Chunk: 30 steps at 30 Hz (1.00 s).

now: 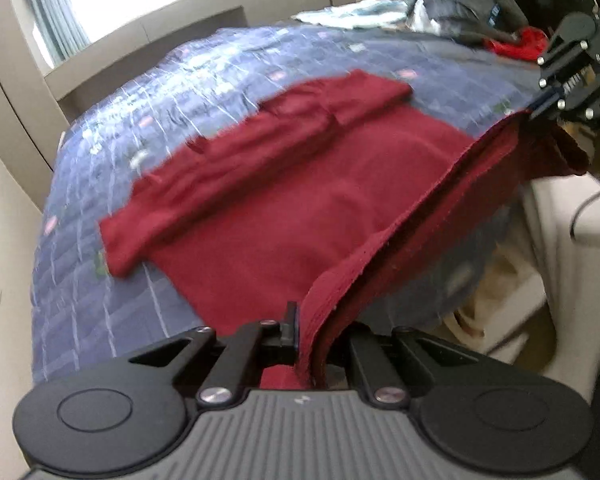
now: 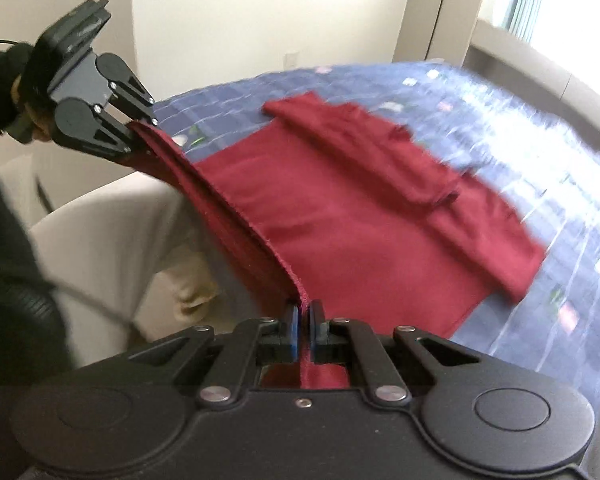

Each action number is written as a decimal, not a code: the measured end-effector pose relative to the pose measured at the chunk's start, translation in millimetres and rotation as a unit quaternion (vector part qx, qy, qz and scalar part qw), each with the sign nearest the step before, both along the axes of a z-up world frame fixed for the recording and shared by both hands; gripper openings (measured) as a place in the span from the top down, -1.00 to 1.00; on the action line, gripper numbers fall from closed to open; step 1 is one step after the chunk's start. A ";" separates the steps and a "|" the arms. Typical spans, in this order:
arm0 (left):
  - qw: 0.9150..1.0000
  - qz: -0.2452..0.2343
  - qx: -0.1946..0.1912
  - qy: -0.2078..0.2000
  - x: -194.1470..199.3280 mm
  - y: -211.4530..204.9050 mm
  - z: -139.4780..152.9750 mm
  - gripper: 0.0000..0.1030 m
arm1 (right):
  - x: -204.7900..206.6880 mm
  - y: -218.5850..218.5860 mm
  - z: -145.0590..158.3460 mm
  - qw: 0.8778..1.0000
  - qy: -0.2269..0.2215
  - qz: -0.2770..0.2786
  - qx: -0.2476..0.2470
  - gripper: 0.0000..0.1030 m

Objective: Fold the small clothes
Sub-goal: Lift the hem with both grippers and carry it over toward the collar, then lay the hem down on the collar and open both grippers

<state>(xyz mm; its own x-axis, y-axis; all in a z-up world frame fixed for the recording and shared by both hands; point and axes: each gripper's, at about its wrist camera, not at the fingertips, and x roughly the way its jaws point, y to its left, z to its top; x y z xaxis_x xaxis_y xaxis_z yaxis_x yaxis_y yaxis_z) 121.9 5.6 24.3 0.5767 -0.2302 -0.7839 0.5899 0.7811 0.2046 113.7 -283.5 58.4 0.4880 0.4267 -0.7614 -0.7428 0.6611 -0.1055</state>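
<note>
Both tongs are clamped on one hem of the dark red garment [image 1: 300, 208]: left tongs [image 1: 312, 332], right tongs [image 2: 304, 320]. Its far part lies, seemingly sleeves folded in, on the blue quilted bed [image 2: 520, 92].

The red shirt [image 1: 284, 216] was soft matt cloth with a rough hem. The blue quilt [image 1: 148, 120] looked shiny. The left gripper [image 1: 306, 336] was matt black plastic.
</note>
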 end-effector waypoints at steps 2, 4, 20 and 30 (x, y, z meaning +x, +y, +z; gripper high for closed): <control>1.000 0.006 -0.003 -0.005 28.0 -0.3 14.4 0.86 | 20.8 3.2 7.6 1.000 -0.025 0.000 -0.005 0.90; 1.000 0.017 -0.003 -0.008 59.6 -2.1 25.1 0.81 | 42.1 2.8 12.3 0.999 -0.050 -0.003 -0.013 0.89; 0.993 0.107 0.015 0.054 320.1 -7.3 -10.5 0.67 | 297.8 5.4 -23.9 0.996 -0.050 -0.070 -0.024 0.88; 0.979 0.171 -0.022 0.113 386.5 31.1 -57.9 0.17 | 374.8 14.7 -76.5 0.997 -0.010 -0.078 -0.024 0.82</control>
<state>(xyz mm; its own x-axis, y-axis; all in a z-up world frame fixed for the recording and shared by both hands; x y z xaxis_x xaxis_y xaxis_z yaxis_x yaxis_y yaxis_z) 508.4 36.7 -33.6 0.4397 -0.0903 -0.8936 0.3193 0.9457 0.0615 488.5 -268.8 -18.2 0.5612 0.3084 -0.7681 -0.6291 0.7620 -0.1537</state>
